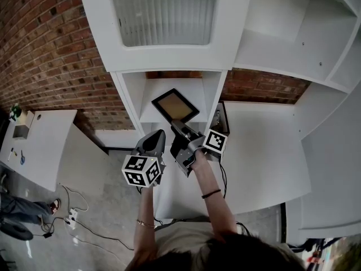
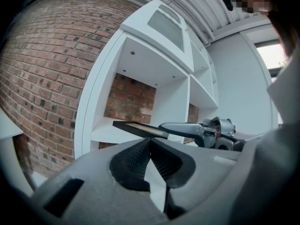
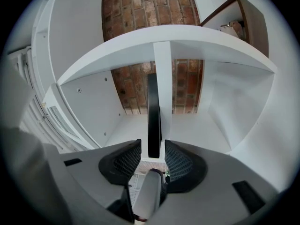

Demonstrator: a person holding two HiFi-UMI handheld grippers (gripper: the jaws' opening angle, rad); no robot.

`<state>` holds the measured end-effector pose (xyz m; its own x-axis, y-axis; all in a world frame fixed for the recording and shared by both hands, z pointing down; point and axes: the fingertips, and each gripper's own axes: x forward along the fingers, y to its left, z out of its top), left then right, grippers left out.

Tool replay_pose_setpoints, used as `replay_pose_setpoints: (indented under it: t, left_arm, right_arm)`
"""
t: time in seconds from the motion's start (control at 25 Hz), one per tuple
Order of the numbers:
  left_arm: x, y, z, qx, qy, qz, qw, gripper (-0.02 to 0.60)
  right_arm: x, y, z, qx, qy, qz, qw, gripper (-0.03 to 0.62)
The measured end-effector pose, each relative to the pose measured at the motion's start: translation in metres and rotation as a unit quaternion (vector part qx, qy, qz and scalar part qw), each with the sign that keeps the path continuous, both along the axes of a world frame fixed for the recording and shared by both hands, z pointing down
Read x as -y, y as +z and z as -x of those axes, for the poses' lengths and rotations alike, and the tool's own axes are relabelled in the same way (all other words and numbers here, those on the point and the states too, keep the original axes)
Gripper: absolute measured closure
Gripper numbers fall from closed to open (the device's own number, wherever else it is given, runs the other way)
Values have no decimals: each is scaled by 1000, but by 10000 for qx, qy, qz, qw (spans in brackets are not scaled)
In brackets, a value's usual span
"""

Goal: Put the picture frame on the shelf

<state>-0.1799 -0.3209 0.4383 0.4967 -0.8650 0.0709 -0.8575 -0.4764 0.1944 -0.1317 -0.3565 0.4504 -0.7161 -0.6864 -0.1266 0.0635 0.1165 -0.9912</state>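
The picture frame (image 1: pixel 175 105) is black-rimmed with a tan panel. It lies tilted over the lower board of the white shelf unit (image 1: pixel 152 115), in the open compartment with the brick back. My right gripper (image 1: pixel 179 126) reaches to its near edge. In the right gripper view the frame (image 3: pixel 153 116) stands edge-on between the pads of the right gripper (image 3: pixel 153 156), with a slim gap on each side: open. My left gripper (image 1: pixel 159 135) hangs just left of it, away from the frame. Its jaws are shut on nothing (image 2: pixel 150 142). The left gripper view shows the frame (image 2: pixel 138 128) nearly level at shelf height.
A second dark frame (image 1: pixel 221 117) stands in the neighbouring compartment to the right. A ribbed-glass door (image 1: pixel 163 10) sits above. A brick wall (image 1: pixel 51 55) is behind, and a white table (image 1: pixel 34 145) with small items is at the left. Cables (image 1: pixel 73 216) lie on the floor.
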Motion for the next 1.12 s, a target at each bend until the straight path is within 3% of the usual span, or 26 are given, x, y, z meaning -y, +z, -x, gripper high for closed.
replay_pose_setpoints:
  t: [0.56, 0.76, 1.12]
  left_arm:
    - [-18, 1, 0, 4, -64, 21, 10000, 571]
    - [-28, 7, -2, 17, -69, 91, 9999, 571]
    - [-47, 14, -10, 33, -70, 157, 9998, 571]
  right_arm:
    - [-29, 3, 6, 118, -404, -65, 9991, 473]
    - [-37, 8, 0, 235, -323, 10, 9992, 523]
    - [-53, 15, -3, 486, -392, 129, 9980, 557]
